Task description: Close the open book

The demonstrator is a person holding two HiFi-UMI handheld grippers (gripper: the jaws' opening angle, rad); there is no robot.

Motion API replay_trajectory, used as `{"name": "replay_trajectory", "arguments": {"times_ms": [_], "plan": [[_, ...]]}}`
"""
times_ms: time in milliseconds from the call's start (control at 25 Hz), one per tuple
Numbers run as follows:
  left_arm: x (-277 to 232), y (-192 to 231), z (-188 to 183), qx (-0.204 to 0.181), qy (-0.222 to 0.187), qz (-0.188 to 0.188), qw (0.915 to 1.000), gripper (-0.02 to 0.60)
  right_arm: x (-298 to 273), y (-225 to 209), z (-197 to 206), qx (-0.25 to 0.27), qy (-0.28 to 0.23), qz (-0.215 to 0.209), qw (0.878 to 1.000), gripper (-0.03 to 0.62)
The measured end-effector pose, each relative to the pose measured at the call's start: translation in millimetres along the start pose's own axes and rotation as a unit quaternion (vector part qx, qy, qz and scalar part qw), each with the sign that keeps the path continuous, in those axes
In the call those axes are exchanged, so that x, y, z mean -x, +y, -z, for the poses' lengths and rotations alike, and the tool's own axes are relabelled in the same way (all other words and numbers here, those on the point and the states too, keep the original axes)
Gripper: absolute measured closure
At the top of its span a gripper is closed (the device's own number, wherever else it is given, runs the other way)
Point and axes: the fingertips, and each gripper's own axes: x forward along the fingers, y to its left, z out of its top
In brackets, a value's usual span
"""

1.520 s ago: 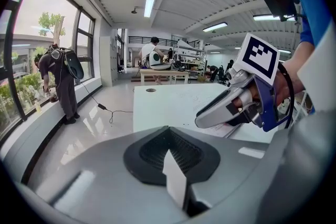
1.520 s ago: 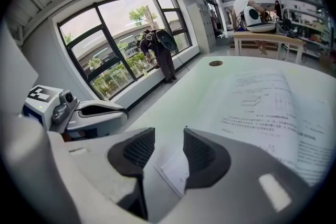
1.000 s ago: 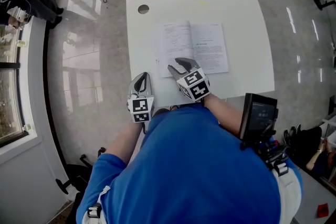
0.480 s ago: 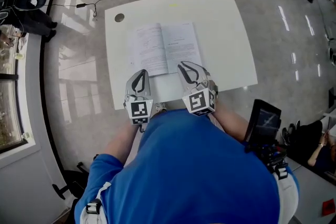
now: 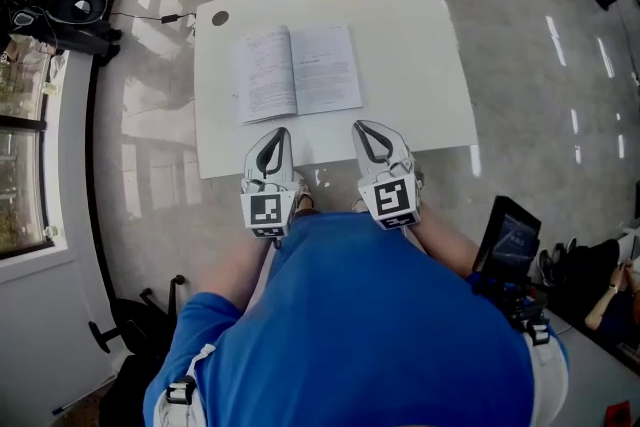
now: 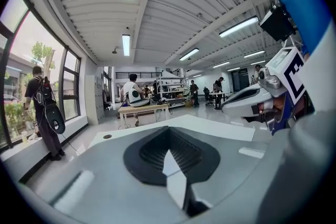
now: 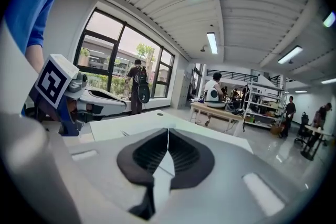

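A: How far along is the closing?
B: Not begun — the white paper book [image 5: 296, 70] with printed pages lies open and flat, at the smooth white rectangular table's [image 5: 410, 45] 11 o'clock.
A: The grippers?
B: The grey, ribbed-padded left gripper [image 5: 281, 132] sits at the book's 7 o'clock, the matching right gripper [image 5: 361, 125] at 5 o'clock — both clenched, empty.

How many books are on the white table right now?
1: the open book lies flat on the table, toward its far left part. Nothing looks hidden.
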Motion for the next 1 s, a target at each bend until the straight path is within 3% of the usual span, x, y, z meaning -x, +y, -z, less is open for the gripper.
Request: {"name": "replay_trajectory", "arguments": {"times_ms": [280,720,1000], "plan": [[29,-16,-13,0.024,-0.013,-0.010,0.9996,0.575,29,9,0,-0.014,-0.008,-0.008,1.000,0.591],[65,-4,-6,0.059,-0.003,0.023,0.9980,0.575,44,46,-19,-0.035,-0.007,0.015,0.999,0.591],[60,-11,-7,0.067,-0.005,0.031,0.9973,0.575,43,41,-16,-0.045,0.007,0.022,0.999,0.591]]}}
